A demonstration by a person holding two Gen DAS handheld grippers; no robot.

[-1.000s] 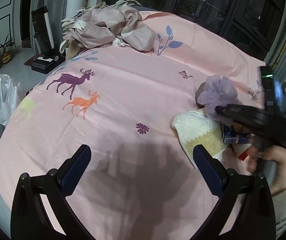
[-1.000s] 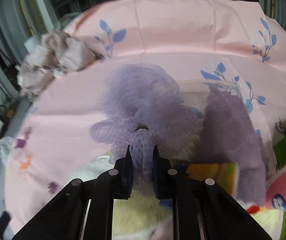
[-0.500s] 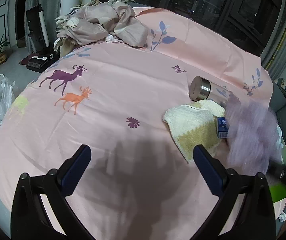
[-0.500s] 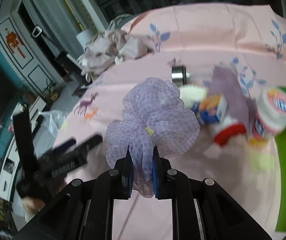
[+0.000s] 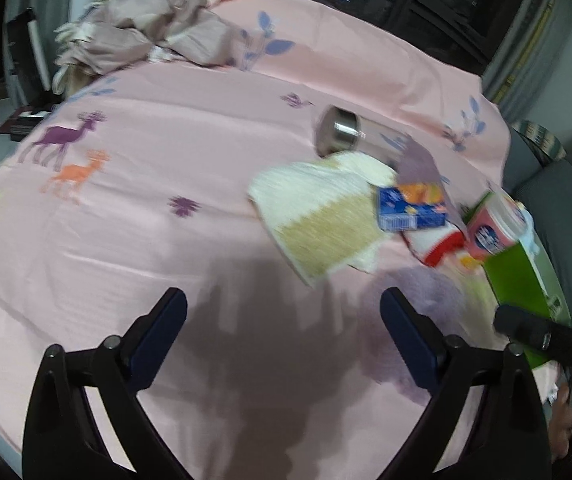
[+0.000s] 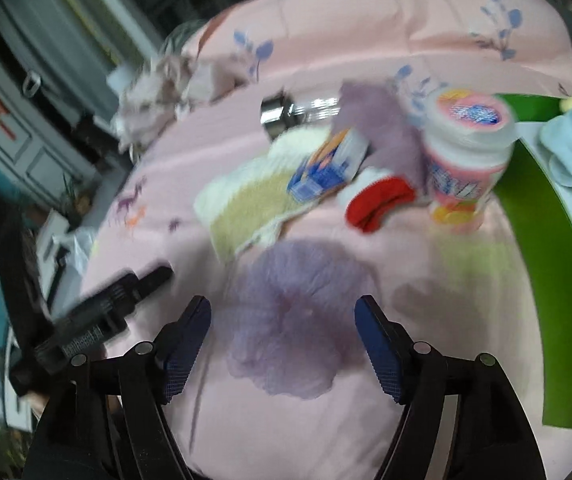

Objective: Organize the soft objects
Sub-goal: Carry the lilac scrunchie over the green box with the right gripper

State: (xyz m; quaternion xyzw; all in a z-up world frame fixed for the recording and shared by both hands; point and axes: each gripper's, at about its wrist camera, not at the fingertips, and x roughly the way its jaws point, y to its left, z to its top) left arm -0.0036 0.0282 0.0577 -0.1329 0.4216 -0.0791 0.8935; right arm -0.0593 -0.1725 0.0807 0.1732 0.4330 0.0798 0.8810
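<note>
Purple mesh bath pouf [image 6: 290, 320] lies on the pink printed bedsheet [image 6: 426, 360], between the right gripper's [image 6: 284, 344] wide-open, empty jaws; left gripper [image 5: 284, 332] likewise gapes empty.

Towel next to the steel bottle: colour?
Cream with a yellow-tan band, towel; clearest in the left wrist view.

The mesh pouf [image 6: 290, 316] lies on the sheet [image 6: 270, 432], with the towel [image 6: 246, 204] behind and the tray [image 6: 542, 264] right.
</note>
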